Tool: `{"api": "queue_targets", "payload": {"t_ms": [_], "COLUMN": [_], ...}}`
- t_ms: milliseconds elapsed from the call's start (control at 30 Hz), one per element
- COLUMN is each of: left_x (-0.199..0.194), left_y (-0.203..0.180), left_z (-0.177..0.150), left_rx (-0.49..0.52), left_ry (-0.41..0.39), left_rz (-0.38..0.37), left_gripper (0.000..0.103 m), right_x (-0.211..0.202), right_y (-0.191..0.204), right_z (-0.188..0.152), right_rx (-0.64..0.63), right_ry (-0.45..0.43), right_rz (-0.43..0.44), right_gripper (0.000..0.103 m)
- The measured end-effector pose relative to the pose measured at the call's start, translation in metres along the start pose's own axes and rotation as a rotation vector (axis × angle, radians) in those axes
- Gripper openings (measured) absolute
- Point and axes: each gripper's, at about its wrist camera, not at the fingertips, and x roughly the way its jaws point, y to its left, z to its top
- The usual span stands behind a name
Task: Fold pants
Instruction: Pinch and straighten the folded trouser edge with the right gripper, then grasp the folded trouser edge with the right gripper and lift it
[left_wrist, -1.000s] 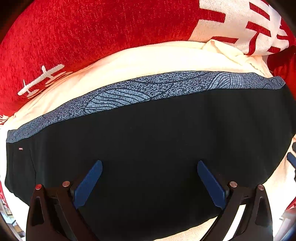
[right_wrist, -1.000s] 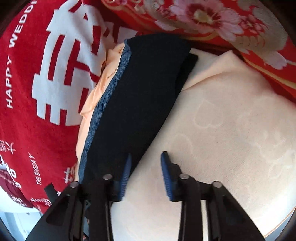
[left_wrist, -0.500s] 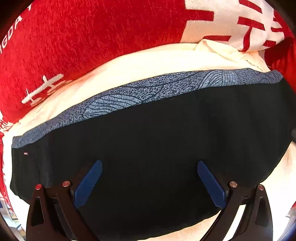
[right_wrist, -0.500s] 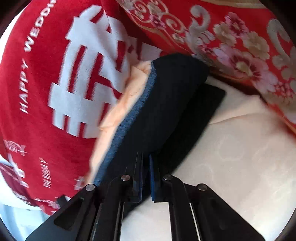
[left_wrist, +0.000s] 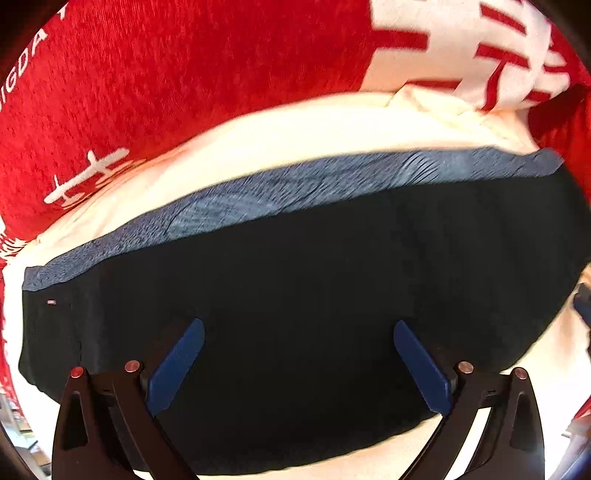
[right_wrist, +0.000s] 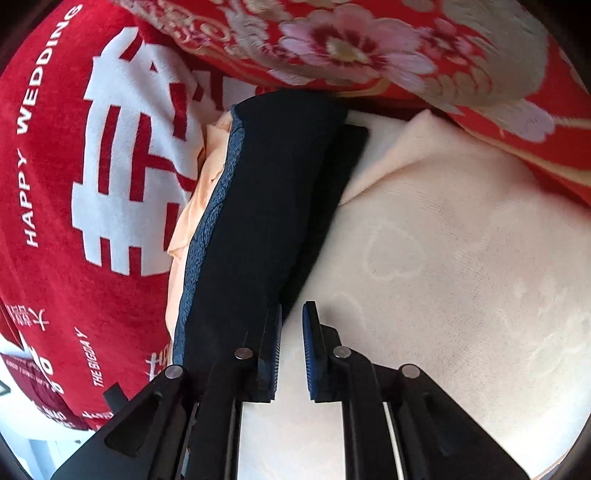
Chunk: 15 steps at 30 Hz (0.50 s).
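Observation:
The black pants (left_wrist: 314, 295) lie folded on a cream blanket (left_wrist: 295, 129), with a blue-grey patterned waistband (left_wrist: 295, 184) along their far edge. My left gripper (left_wrist: 297, 363) is open just above the black fabric, fingers wide apart. In the right wrist view the folded pants (right_wrist: 266, 221) form a long dark strip, with a lower layer sticking out on the right. My right gripper (right_wrist: 291, 350) sits at the pants' near right edge over the cream blanket (right_wrist: 443, 258), jaws a narrow gap apart and holding nothing.
A red blanket with white lettering (right_wrist: 92, 166) lies to the left of the pants and behind them (left_wrist: 184, 74). A red floral quilt (right_wrist: 406, 55) is bunched at the far side.
My right gripper was shut at the pants' edge half a second ago; now its jaws stand slightly apart and it has pulled back. The left gripper has barely moved.

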Motion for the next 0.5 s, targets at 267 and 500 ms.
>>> {"api": "queue_targets", "payload": {"t_ms": [267, 500], "left_x": [0.002, 0.01], "left_y": [-0.048, -0.048], "left_z": [0.013, 0.001], "left_rx": [0.05, 0.041], "left_ry": [-0.009, -0.033], "left_rz": [-0.038, -0.052], "left_gripper": [0.103, 0.103], "right_x": [0.0, 0.011], "right_y": [-0.012, -0.017], "right_z": [0.003, 0.006], "right_rx": [0.039, 0.047], "right_ry": [-0.034, -0.076], "right_rz": [0.028, 0.135], "right_gripper": [0.014, 0.026]}}
